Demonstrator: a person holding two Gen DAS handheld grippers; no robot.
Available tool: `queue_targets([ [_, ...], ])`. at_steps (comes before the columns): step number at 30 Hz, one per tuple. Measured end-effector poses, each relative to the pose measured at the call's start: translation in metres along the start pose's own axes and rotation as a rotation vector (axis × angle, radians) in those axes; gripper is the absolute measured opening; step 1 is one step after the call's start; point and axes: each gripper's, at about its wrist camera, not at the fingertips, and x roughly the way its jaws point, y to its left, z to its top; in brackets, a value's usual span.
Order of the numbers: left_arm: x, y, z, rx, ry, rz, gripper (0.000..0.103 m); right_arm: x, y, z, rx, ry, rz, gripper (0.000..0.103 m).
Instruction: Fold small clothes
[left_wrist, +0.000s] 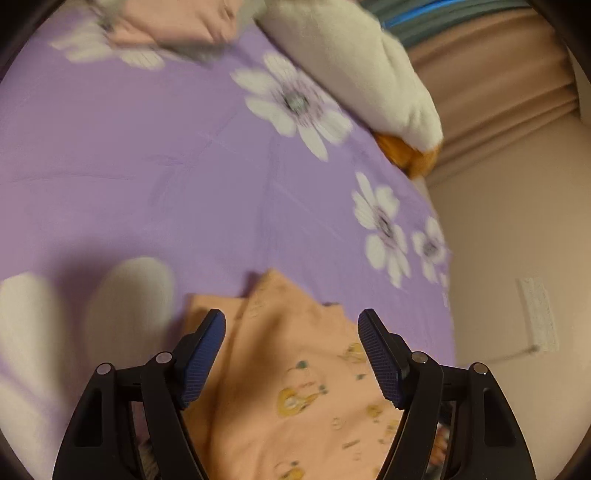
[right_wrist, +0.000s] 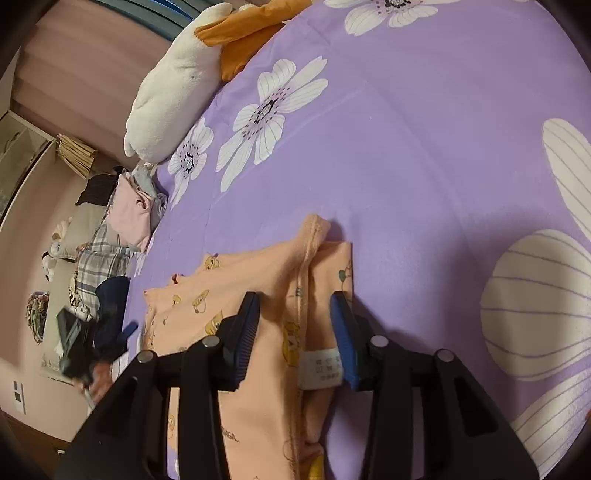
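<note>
You are hovering your right gripper (right_wrist: 295, 328), jaws wide and empty, astride the seamed fold of the peach cartoon-print cotton garment (right_wrist: 273, 280), whose long axis is running straight ahead. Your left gripper (left_wrist: 291, 350), also gaping empty, is hanging over the same garment's (left_wrist: 295, 387) far side, equally near.

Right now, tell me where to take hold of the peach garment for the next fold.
Grip the peach garment at the hemmed corner sticking out at its far end. That stitched edge is raised off the purple sheet, so the open right gripper can likely slide forward along the seam and pinch it.
</note>
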Motion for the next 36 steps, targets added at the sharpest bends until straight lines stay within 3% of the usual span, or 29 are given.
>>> queue_targets([
  [4,0.038,0.010,0.008,-0.029,0.132,0.034,0.071,-0.004,-0.002,-0.006,-0.003,0.005,0.006,0.040],
  [6,0.038,0.014,0.008,-0.051,0.105,0.008,0.055,-0.006,-0.001,-0.007,-0.015,0.008,-0.001,0.040],
  [7,0.038,0.016,0.006,-0.069,0.104,-0.010,0.034,-0.006,-0.002,-0.007,-0.021,0.008,-0.002,0.040],
  [8,0.038,0.018,0.004,-0.089,0.106,-0.012,0.019,-0.006,-0.002,-0.006,-0.022,0.009,-0.001,0.041],
  [10,0.035,0.018,-0.001,-0.077,0.082,0.037,0.002,-0.005,-0.004,-0.005,-0.015,0.010,0.006,0.041],
  [11,0.033,0.016,-0.005,-0.047,0.065,0.066,0.001,-0.005,-0.005,-0.004,-0.006,0.010,0.012,0.041],
  [15,0.011,0.021,-0.003,-0.074,-0.043,0.069,0.001,-0.007,-0.013,-0.004,0.051,0.009,0.047,0.041],
  [18,-0.005,0.016,0.003,-0.021,-0.084,0.160,0.001,-0.009,-0.013,-0.005,0.065,0.009,0.052,0.042],
  [20,-0.005,0.012,0.003,0.020,-0.071,0.176,0.001,-0.011,-0.012,-0.006,0.058,0.010,0.051,0.044],
  [23,0.007,0.012,0.005,0.021,-0.069,0.291,0.001,-0.011,-0.004,-0.007,0.034,0.004,0.052,0.053],
  [25,0.021,0.014,0.009,0.034,-0.058,0.376,0.001,-0.012,0.005,-0.008,-0.006,-0.001,0.030,0.054],
  [28,0.021,0.019,0.017,0.004,-0.012,0.359,0.001,-0.016,0.017,-0.012,-0.064,-0.024,0.029,0.054],
  [30,0.006,0.023,0.019,-0.050,0.006,0.320,0.005,-0.022,0.024,-0.011,-0.095,-0.049,0.025,0.054],
  [32,-0.018,0.016,0.013,-0.052,-0.058,0.361,0.029,-0.028,0.030,-0.011,-0.124,-0.088,0.011,0.054],
  [34,-0.037,-0.008,-0.012,0.073,-0.140,0.379,0.039,-0.032,0.037,-0.012,-0.148,-0.109,0.028,0.051],
  [36,-0.035,-0.026,-0.041,0.201,-0.103,0.363,0.040,-0.027,0.047,-0.015,-0.185,-0.077,0.070,0.049],
])
